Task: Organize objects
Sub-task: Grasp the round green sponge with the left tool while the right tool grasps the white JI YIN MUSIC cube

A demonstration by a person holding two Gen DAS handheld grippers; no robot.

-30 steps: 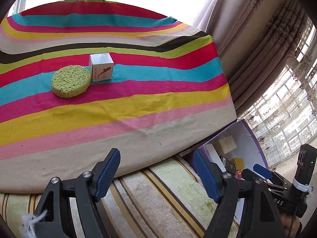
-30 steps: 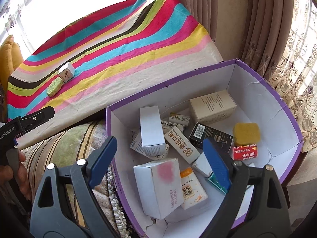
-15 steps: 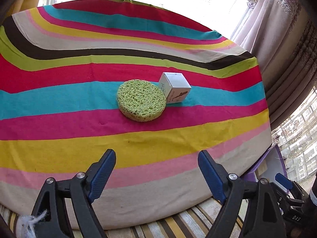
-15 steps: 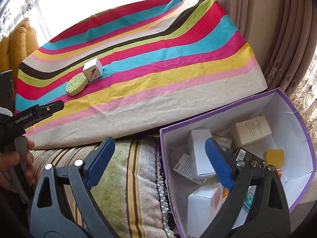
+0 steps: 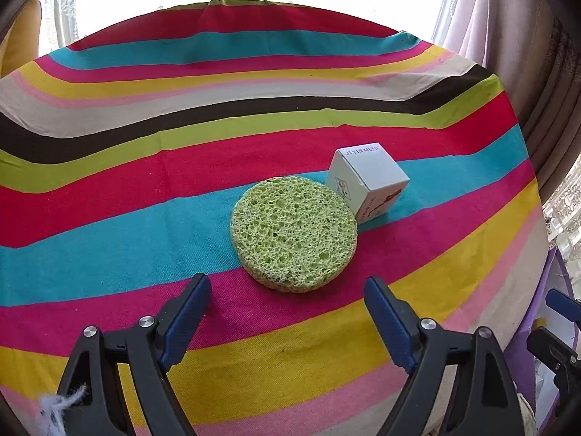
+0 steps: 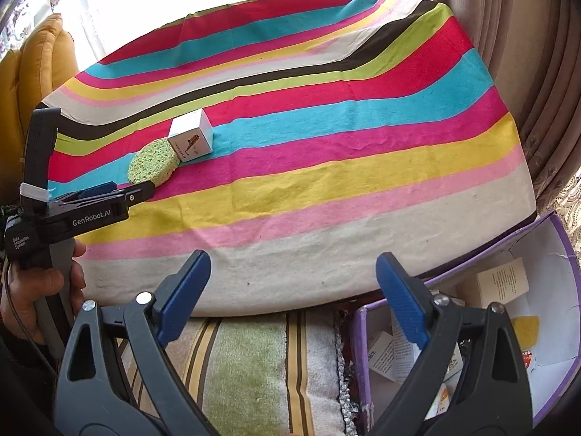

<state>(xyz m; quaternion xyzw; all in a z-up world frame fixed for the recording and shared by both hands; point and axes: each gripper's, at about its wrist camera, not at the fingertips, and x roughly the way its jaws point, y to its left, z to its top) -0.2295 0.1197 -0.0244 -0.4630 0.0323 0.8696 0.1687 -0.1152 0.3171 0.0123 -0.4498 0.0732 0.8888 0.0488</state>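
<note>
Your left gripper [image 5: 287, 287] hung just short of the round green sponge [image 5: 294, 234], jaws spread wide and empty; they had just been opening, with nothing caught between the blue pads [image 5: 189, 312]. The sponge lay flat on the striped cloth [image 5: 145, 218], across the turquoise and magenta bands, its far right edge touching the small white box [image 5: 366, 181], which stood tilted corner-on behind it. From the right wrist view you could see the left gripper [image 6: 145, 190] from the side, its tip reaching the sponge's [image 6: 154, 165] near rim, though whether it actually touched was hard to judge at that angle. Your left hand [image 6: 43, 290] wrapped its handle at the frame's edge.

Your right gripper [image 6: 294, 276] was also released, jaws wide apart, holding nothing, and pointed at the cloth's near pale edge above a striped cushion [image 6: 247, 370]. To its lower right sat the purple carton [image 6: 559, 225], already holding several small packages and a yellow sponge [image 6: 524, 330].
</note>
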